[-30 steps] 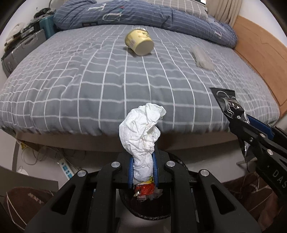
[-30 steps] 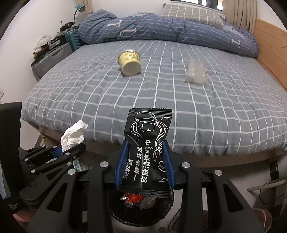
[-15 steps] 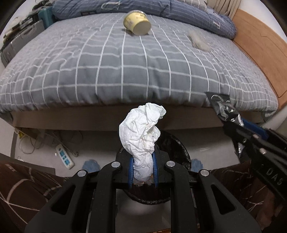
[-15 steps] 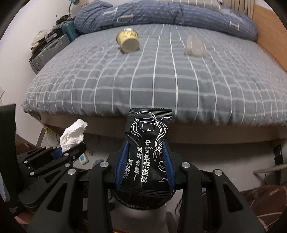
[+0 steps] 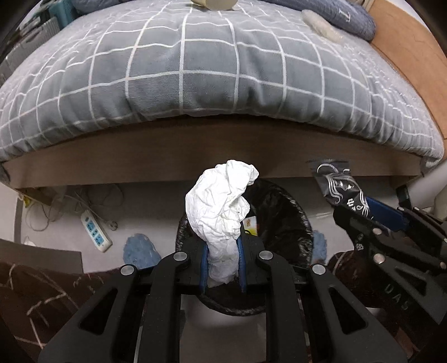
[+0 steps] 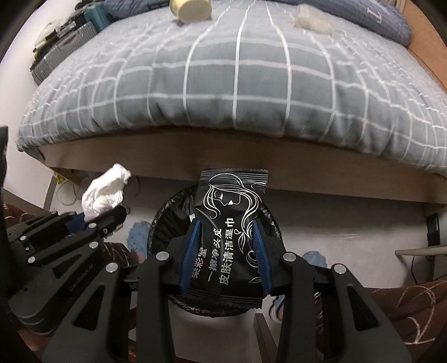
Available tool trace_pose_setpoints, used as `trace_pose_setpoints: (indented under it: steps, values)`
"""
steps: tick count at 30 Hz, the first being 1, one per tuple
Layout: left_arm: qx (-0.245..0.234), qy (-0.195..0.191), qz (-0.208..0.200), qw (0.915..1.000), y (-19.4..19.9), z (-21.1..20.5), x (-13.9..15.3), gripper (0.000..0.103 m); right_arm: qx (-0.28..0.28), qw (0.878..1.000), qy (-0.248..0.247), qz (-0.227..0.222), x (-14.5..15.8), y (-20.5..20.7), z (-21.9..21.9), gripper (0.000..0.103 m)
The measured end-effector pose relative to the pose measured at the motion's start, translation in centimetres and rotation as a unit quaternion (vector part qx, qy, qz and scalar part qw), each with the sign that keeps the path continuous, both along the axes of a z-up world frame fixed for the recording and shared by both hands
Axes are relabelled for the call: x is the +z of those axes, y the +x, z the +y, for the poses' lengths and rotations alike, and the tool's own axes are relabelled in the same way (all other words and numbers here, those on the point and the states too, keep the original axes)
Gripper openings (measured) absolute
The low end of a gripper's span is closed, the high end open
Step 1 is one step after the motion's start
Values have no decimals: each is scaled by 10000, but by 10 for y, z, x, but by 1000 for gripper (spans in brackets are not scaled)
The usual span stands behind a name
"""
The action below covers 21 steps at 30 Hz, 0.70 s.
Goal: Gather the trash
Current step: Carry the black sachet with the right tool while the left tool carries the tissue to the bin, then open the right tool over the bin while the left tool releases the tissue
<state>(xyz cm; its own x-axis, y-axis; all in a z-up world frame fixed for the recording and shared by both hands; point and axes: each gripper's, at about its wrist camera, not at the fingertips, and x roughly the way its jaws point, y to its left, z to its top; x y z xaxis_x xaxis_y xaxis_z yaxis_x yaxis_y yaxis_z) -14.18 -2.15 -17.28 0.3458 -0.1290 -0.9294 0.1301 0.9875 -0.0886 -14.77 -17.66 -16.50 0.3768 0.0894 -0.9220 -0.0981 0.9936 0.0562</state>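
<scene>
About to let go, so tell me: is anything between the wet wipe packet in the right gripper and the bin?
Nothing shows between them. In the right wrist view the black wet wipe packet hangs directly over the lined trash bin, whose rim shows around it.

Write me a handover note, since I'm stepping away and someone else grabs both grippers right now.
Left gripper: shut on crumpled white tissue, above the black-lined round trash bin.
Right gripper: shut on black wet-wipe packet, also over the bin.
Done: both pieces brought to the bin; some litter already lies inside.
Left: release both, then fetch the yellow paper cup and clear plastic wrapper from the grey checked bed.
</scene>
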Motion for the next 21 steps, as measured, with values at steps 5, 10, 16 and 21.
trace_pose_setpoints:
  steps: [5, 10, 16, 21]
  values:
    - [30, 81, 44, 10000, 8, 5, -12, 16, 85, 9998, -32, 199, -20, 9, 8, 36]
    - [143, 90, 184, 9997, 7, 20, -21, 16, 203, 9991, -59, 367, -39, 17, 19, 44]
    - [265, 85, 261, 9993, 8, 36, -29, 16, 246, 9991, -100, 317, -43, 23, 20, 70]
    - [258, 61, 188, 9995, 11, 34, -25, 16, 146, 9998, -126, 98, -32, 22, 8, 83]
